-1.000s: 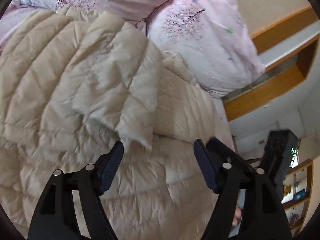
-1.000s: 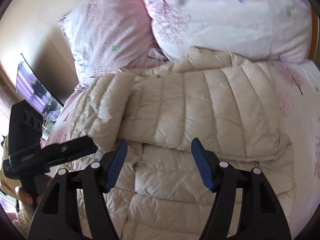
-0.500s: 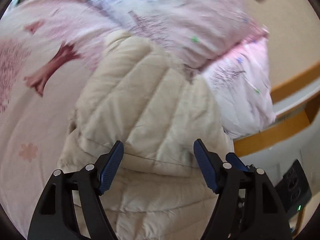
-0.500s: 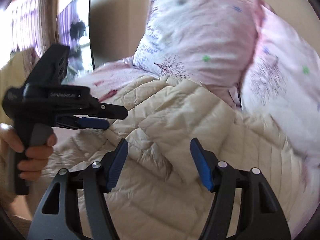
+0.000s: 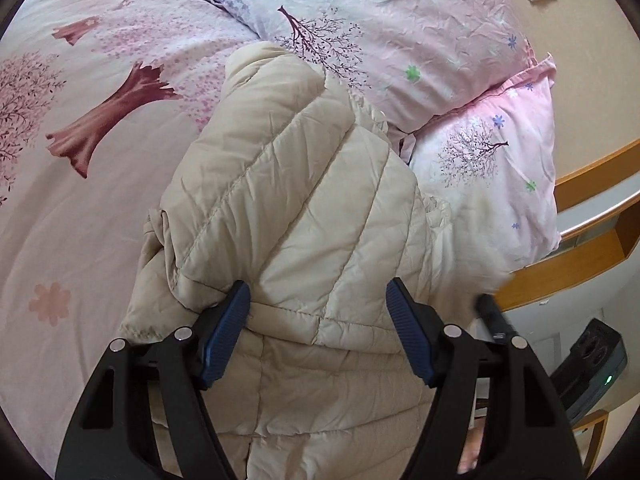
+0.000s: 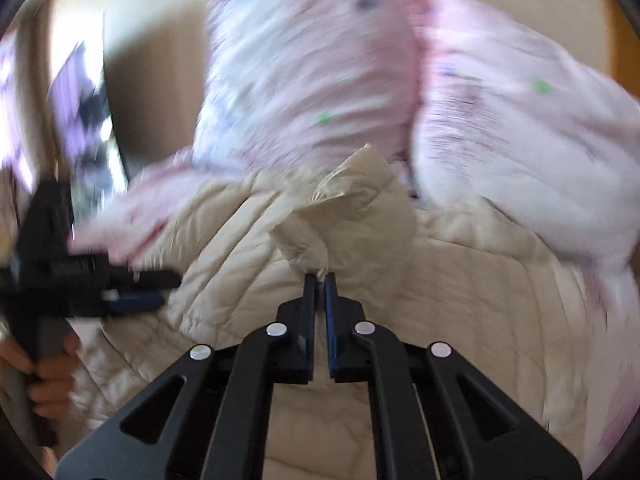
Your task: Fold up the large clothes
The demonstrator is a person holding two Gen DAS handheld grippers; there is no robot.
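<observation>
A beige quilted puffer jacket (image 5: 296,208) lies on the bed, one part folded over its body. My left gripper (image 5: 318,320) is open, its blue pads on either side of the folded edge, holding nothing. In the blurred right wrist view my right gripper (image 6: 319,280) is shut on a bunched piece of the jacket (image 6: 344,216) and holds it raised above the rest of the jacket. The left gripper (image 6: 132,292) shows there at the left, held by a hand.
The pink tree-print bedsheet (image 5: 80,120) spreads to the left. Two pink pillows (image 5: 400,32) (image 5: 492,184) lie behind the jacket. A wooden shelf (image 5: 592,224) and a black device (image 5: 592,364) are to the right of the bed.
My right gripper has shut on a bunch of jacket fabric and lifted it. My left gripper has swung left along the jacket and stays open.
</observation>
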